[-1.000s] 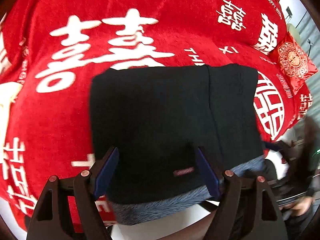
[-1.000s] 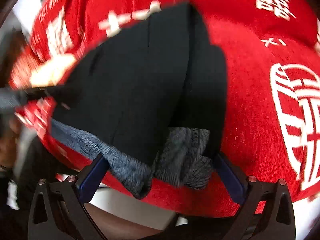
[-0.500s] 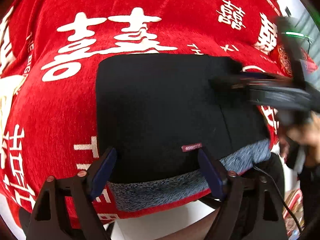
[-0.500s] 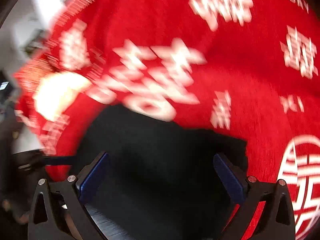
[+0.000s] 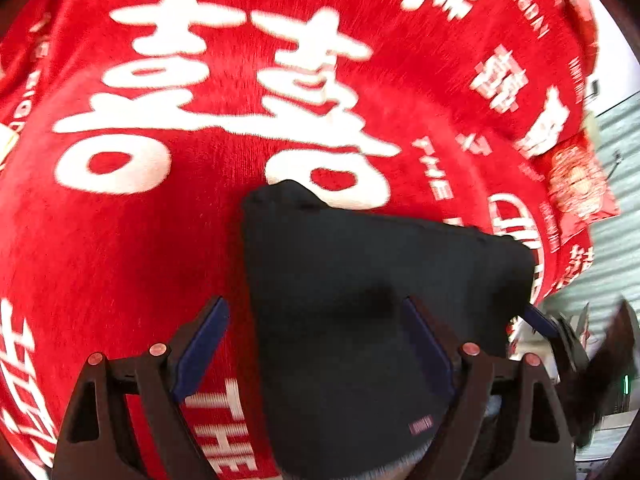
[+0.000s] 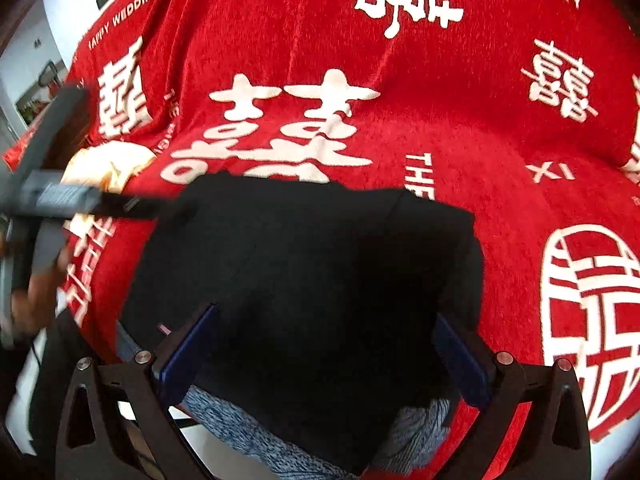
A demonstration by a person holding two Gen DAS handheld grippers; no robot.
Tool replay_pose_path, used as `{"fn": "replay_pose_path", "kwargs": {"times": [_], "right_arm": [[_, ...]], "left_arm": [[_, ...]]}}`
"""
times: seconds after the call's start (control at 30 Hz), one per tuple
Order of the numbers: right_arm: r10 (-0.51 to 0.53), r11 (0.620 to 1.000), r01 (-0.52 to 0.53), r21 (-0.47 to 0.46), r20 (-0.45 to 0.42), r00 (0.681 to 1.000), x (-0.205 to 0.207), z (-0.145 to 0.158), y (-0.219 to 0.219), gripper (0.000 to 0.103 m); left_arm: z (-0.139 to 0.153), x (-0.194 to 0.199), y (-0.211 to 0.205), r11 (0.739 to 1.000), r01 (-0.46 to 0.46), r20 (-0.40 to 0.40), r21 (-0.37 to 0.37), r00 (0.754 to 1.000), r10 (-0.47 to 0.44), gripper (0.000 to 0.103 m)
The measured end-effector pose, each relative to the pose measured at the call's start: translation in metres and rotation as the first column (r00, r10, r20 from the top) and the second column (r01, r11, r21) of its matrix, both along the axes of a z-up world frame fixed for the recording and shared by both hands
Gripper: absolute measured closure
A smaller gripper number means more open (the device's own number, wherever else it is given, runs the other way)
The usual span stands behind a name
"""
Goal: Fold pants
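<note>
Folded black pants lie on the red cloth, both tongs wide and empty above them.

The pants [image 6: 312, 280] lie as a compact dark rectangle in the lower centre of the right wrist view, grey lining showing at the near edge, which suggests the folding is nearly done. The right tongs [image 6: 324, 360] stand wide over them, pads clear of the fabric. The left tongs [image 5: 316, 352] also stand wide, straddling the pants' left edge, gripping nothing, probably to square it. The red cloth [image 6: 460, 128] with white characters spreads beneath and fills the upper frame.
</note>
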State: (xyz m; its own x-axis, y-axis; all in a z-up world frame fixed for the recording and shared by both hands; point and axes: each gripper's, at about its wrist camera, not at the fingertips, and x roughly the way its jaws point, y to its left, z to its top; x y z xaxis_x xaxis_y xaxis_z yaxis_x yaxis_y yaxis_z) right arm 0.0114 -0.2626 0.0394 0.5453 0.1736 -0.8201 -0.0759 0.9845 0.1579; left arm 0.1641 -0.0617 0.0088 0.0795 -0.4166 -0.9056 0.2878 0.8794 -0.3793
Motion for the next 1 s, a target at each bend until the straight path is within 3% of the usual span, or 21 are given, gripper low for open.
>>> {"fn": "replay_pose_path", "kwargs": {"times": [0.07,0.13,0.27,0.37,0.5,0.57,0.63,0.73,0.8,0.87,0.97,1.0], "right_arm": [[-0.003,1.0,0.003,-0.014,0.019,1.0,-0.006,0.002,0.003,0.0],[-0.004,1.0,0.005,-0.028,0.041,0.999,-0.013,0.008,0.002,0.0],[-0.007,0.997,0.011,-0.071,0.057,0.998,-0.025,0.018,-0.005,0.0],[0.028,0.999,-0.026,-0.022,0.075,0.997,-0.033,0.026,-0.005,0.0],[0.141,0.983,-0.146,0.11,0.056,0.988,-0.036,0.018,0.009,0.0],[0.201,0.973,-0.202,0.111,0.025,0.979,-0.03,0.0,0.02,0.0],[0.154,0.986,-0.151,0.074,-0.037,0.987,-0.017,-0.024,0.016,0.0],[0.09,0.993,-0.087,0.075,-0.034,0.995,-0.011,-0.026,0.004,0.0],[0.071,0.993,-0.067,0.096,-0.034,0.997,-0.017,-0.018,0.001,0.0],[0.071,0.995,-0.07,0.069,-0.015,0.997,-0.028,-0.013,0.001,0.0],[0.054,0.997,-0.057,-0.055,-0.051,0.997,-0.032,-0.028,0.006,0.0],[0.021,0.993,-0.03,-0.118,-0.084,0.996,-0.029,-0.04,0.005,0.0]], "left_arm": [[-0.009,0.01,-0.013,1.0,0.011,-0.014,0.021,1.0,-0.01,0.014],[-0.016,0.021,-0.026,0.994,-0.014,-0.008,0.111,1.0,0.015,0.014],[0.006,0.023,-0.028,0.988,-0.09,0.068,0.122,0.994,0.082,0.015],[0.03,-0.003,-0.027,0.992,-0.056,0.149,0.117,0.988,0.038,0.015],[0.039,-0.04,-0.014,0.999,-0.009,0.188,0.049,0.982,0.0,0.014],[0.023,-0.049,-0.011,0.997,0.007,0.16,0.079,0.987,-0.02,0.014],[-0.01,-0.051,-0.012,0.987,0.024,0.064,0.16,0.997,-0.035,0.013],[-0.002,-0.064,0.012,0.997,-0.055,0.06,0.048,0.997,0.053,0.013],[0.007,-0.081,0.022,0.998,-0.06,0.095,-0.006,0.994,0.06,0.013],[0.007,-0.103,0.023,1.0,-0.019,0.109,-0.021,0.994,0.021,0.012],[-0.019,-0.113,0.009,0.995,0.006,0.089,0.103,0.996,-0.015,0.01],[-0.023,-0.112,0.01,0.996,-0.012,0.078,0.092,0.997,0.005,0.007]]}}
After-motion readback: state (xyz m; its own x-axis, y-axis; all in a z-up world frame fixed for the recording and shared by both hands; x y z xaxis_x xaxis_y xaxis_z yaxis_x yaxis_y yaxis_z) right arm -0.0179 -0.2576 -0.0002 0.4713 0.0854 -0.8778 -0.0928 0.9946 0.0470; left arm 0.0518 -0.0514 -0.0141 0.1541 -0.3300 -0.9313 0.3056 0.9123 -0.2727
